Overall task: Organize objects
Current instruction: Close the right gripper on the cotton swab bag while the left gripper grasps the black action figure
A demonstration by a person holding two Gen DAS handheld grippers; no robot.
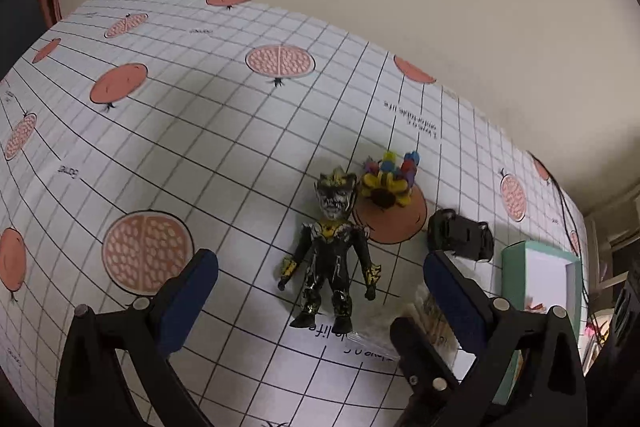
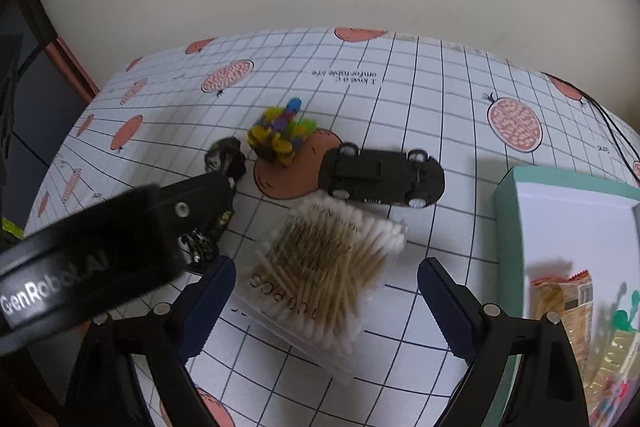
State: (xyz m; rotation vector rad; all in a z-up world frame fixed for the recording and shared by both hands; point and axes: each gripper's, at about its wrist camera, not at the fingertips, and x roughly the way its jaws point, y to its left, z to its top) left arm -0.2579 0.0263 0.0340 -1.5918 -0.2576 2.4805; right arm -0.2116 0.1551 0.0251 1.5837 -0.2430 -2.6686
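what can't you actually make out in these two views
- Action figure: in the right wrist view the left gripper's body hides most of it.
- Items in the teal box: cut off by the right wrist view's edge and blurred; only a snack packet reads.
- Cotton swab pack: in the left wrist view a finger hides part of it.
- Printed text on the tablecloth: too small.

Table [image 1: 224, 131] has a white grid cloth with pomegranate prints. Lying on it: black-gold figure [image 1: 330, 255] on its back, colourful block toy [image 2: 282, 135] just beside its head, black toy car [image 2: 384, 178] upside down, cotton swab pack [image 2: 320, 267], teal-rimmed box [image 2: 516, 227] at right edge.
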